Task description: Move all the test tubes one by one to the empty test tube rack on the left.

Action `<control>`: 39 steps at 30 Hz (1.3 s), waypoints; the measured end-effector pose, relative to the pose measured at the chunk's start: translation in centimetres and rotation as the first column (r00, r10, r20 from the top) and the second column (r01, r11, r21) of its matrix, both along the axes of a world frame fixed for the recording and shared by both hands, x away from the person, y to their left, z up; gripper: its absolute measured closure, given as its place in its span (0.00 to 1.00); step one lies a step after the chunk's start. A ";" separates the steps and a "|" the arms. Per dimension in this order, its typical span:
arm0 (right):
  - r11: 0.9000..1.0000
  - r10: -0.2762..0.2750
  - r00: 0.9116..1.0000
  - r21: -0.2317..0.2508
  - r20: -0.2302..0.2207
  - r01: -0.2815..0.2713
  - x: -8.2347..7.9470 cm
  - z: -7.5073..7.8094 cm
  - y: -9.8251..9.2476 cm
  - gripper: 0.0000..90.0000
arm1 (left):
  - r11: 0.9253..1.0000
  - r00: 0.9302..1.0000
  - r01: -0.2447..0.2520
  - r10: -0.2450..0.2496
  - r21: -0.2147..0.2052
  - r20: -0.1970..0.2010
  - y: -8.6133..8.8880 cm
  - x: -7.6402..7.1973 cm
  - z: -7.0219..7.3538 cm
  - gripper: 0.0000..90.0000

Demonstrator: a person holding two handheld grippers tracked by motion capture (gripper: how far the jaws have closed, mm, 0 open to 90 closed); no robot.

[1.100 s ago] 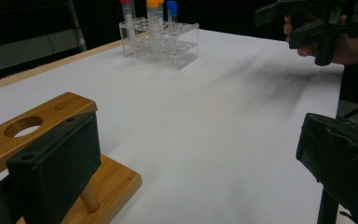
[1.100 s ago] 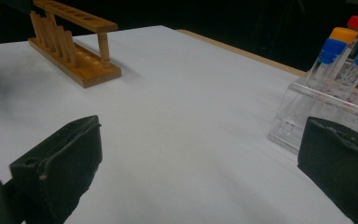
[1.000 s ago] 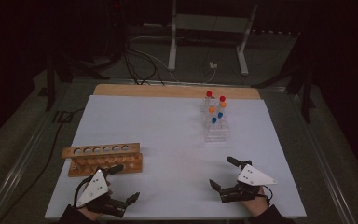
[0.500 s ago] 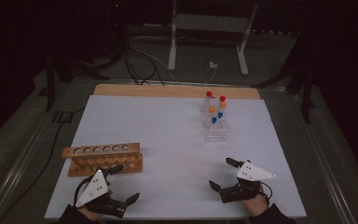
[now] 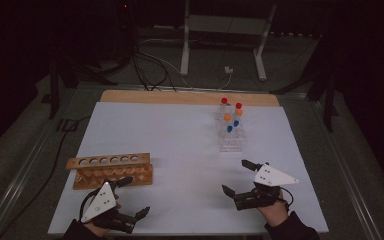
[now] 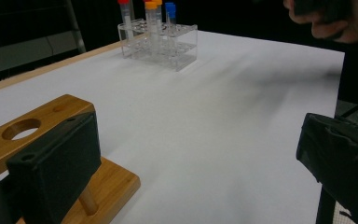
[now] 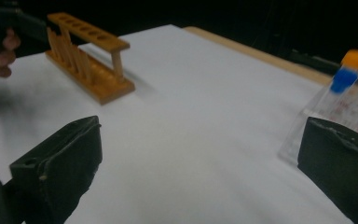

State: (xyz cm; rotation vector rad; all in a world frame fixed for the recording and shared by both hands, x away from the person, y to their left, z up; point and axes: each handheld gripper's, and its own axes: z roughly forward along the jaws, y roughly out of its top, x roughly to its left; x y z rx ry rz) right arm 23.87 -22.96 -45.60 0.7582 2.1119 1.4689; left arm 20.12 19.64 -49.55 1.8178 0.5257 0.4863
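On the white worktop (image 5: 180, 135) I keep both grippers, left gripper (image 5: 128, 199) and right gripper (image 5: 236, 177), wide and empty; the capped tubes (image 5: 231, 117) look light, fragile, best held mid-body.

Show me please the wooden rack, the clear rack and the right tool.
wooden rack (image 5: 111, 160), high view, its top board.
clear rack (image 5: 231, 142), high view, its front wall.
right tool (image 5: 236, 177), high view, between its open tips.
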 end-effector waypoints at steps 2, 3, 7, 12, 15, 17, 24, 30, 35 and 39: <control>1.000 -0.009 1.000 0.009 0.009 0.009 0.3 0.6 0.1 0.00 | 1.000 1.000 0.009 -0.009 -0.007 0.003 0.0 0.0 0.0 0.01; 1.000 -0.012 1.000 0.010 0.019 0.012 0.4 0.9 0.2 0.00 | 1.000 1.000 0.011 -0.011 -0.010 0.002 0.0 -0.1 0.0 0.01; 0.999 -0.032 0.999 0.018 0.036 0.031 1.2 2.1 0.3 0.00 | 1.000 1.000 0.011 -0.011 -0.004 0.002 0.0 -0.1 0.0 0.01; 0.998 -0.061 0.997 0.027 0.037 0.060 2.5 3.3 0.4 0.00 | 1.000 1.000 0.010 -0.010 -0.005 0.000 0.0 0.0 0.0 0.01; 0.997 -0.070 0.997 0.039 0.025 0.069 3.6 3.9 0.5 0.00 | 1.000 1.000 0.012 -0.012 -0.007 0.000 0.0 -0.1 0.0 0.01; 0.995 -0.096 0.994 0.035 0.043 0.095 4.2 4.1 0.6 0.00 | 1.000 1.000 0.012 -0.012 -0.005 0.001 0.0 -0.1 0.0 0.01; 0.987 -0.157 0.987 0.037 0.016 0.156 7.2 4.2 0.8 0.00 | 1.000 1.000 0.014 -0.014 -0.006 -0.001 0.0 -0.1 0.0 0.01; 0.972 -0.235 0.972 0.021 0.001 0.235 9.1 3.3 1.3 0.04 | 1.000 1.000 0.016 -0.016 -0.008 -0.003 0.0 -0.1 0.0 0.01; 0.961 -0.276 0.961 0.021 -0.026 0.276 9.9 2.6 1.4 0.07 | 1.000 1.000 0.017 -0.017 -0.010 -0.004 0.0 -0.1 0.0 0.01; 0.948 -0.317 0.947 0.005 -0.054 0.317 10.5 1.9 1.5 0.11 | 1.000 1.000 0.019 -0.019 -0.008 -0.006 0.0 -0.1 0.0 0.01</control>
